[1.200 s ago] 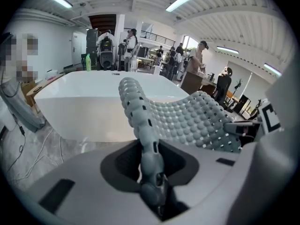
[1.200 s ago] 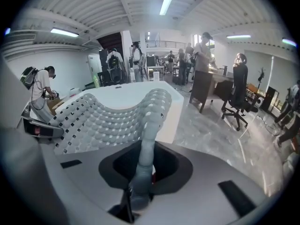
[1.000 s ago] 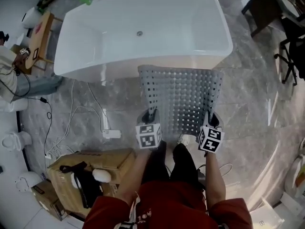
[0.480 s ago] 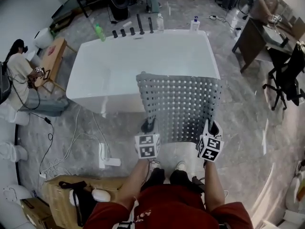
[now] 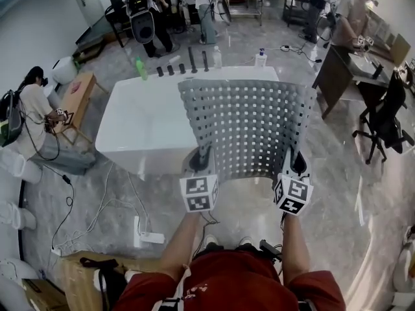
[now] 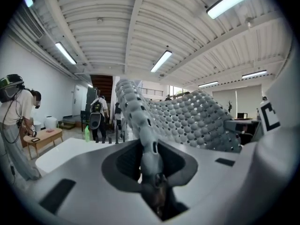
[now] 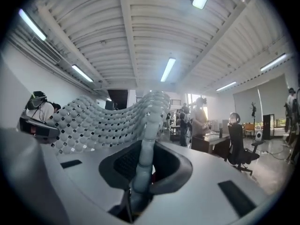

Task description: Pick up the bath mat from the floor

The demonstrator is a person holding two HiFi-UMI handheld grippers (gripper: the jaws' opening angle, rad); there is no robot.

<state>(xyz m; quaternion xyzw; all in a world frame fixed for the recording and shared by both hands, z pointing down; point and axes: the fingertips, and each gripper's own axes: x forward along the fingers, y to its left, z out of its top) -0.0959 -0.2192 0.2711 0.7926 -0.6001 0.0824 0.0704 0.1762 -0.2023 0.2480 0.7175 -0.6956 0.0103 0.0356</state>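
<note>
The grey perforated bath mat (image 5: 246, 128) is held up off the floor, spread nearly flat between both grippers, in front of the white bathtub (image 5: 146, 118). My left gripper (image 5: 202, 162) is shut on the mat's near left corner; the mat's bumpy edge (image 6: 140, 121) runs straight out of its jaws. On the near right corner my right gripper (image 5: 294, 166) is shut too, with the mat's edge (image 7: 149, 125) pinched between its jaws. The mat's underside of round suction cups (image 7: 98, 118) shows in both gripper views.
Bottles (image 5: 188, 62) stand along the tub's far rim. Cables and a power strip (image 5: 148, 237) lie on the marble floor at left, with a cardboard box (image 5: 78, 271) nearby. People stand at the left and the back. A desk (image 5: 350, 70) and an office chair (image 5: 386, 118) are at right.
Both grippers have risen with the mat, lifting it clear of the floor to about tub-rim height and tilting it flatter. More of the room beyond the tub has come into the head view.
</note>
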